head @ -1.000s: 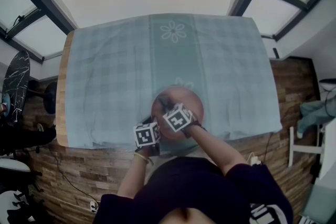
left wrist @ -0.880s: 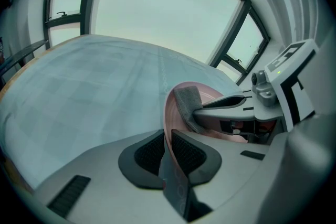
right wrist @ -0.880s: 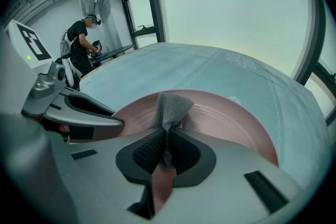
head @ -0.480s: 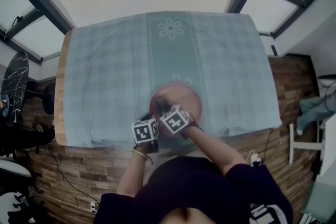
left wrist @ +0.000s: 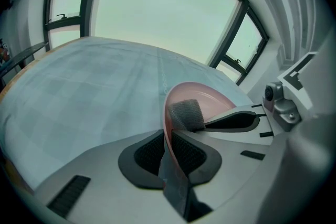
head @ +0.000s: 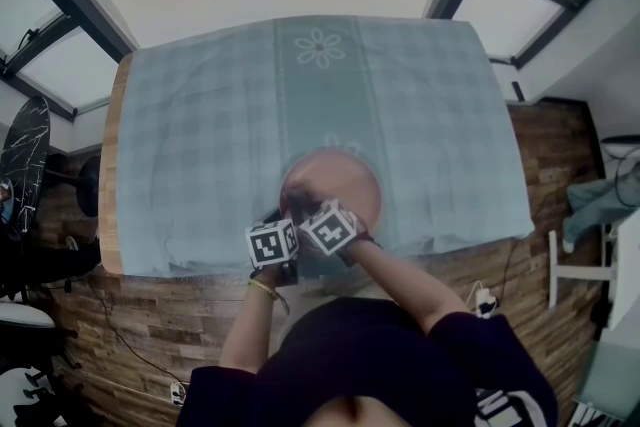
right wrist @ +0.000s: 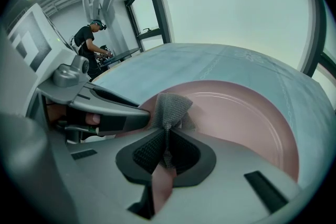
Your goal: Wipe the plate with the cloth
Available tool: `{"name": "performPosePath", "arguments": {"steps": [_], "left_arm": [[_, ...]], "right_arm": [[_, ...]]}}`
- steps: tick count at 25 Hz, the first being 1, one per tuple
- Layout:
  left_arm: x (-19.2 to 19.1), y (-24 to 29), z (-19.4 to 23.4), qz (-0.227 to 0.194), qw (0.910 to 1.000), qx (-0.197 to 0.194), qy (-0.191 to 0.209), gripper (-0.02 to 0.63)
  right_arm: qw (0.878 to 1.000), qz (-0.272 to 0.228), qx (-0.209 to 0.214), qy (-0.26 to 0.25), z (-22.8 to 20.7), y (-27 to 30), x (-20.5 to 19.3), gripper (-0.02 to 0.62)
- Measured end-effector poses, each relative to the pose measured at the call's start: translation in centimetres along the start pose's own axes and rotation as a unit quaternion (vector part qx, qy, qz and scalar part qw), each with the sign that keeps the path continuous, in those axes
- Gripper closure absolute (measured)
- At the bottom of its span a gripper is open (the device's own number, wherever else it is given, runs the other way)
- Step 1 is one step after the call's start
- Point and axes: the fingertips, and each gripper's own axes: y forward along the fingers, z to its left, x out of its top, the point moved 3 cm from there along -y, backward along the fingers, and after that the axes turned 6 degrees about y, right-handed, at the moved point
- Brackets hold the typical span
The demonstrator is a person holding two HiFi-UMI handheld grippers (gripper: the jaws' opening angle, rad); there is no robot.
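Observation:
A pink plate (head: 345,177) lies on the check tablecloth (head: 200,135) near the table's front edge. My left gripper (head: 285,215) is shut on the plate's near-left rim; in the left gripper view the rim (left wrist: 169,139) stands edge-on between the jaws (left wrist: 169,152). My right gripper (head: 306,205) is shut on a grey cloth (right wrist: 169,107), whose bunched end rests on the plate's inner face (right wrist: 247,118), close beside the left gripper (right wrist: 105,113). The cloth (left wrist: 186,114) also shows in the left gripper view, with the right gripper's finger (left wrist: 231,120) behind it.
The tablecloth covers the table except for a wooden strip at its left side (head: 110,185). Windows stand beyond the far edge. A person (right wrist: 89,42) works at another bench in the background. Chairs and cables sit on the wood floor at both sides.
My right gripper has slid the cloth a short way across the plate toward its near rim. The left gripper keeps its hold on the rim and has not moved.

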Motion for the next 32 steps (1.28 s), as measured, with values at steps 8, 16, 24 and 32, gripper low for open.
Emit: {"name": "performPosePath", "arguments": {"steps": [8, 16, 24, 32], "left_arm": [[0.0, -0.1, 0.0, 0.0, 1.0, 0.005, -0.001, 0.551], [0.0, 0.0, 0.0, -0.002, 1.0, 0.008, -0.003, 0.551], [-0.1, 0.0, -0.1, -0.003, 1.0, 0.009, -0.002, 0.551], [-0.1, 0.0, 0.0, -0.004, 0.9999, 0.011, -0.005, 0.551]], "right_arm": [[1.0, 0.005, 0.023, 0.002, 1.0, -0.2, -0.4, 0.563], [0.999, -0.009, 0.034, 0.025, 0.2, -2.1, -0.1, 0.563], [0.999, -0.019, -0.016, 0.02, -3.7, -4.0, 0.3, 0.563], [0.997, -0.006, -0.069, 0.024, -8.5, -5.0, 0.6, 0.563]]}}
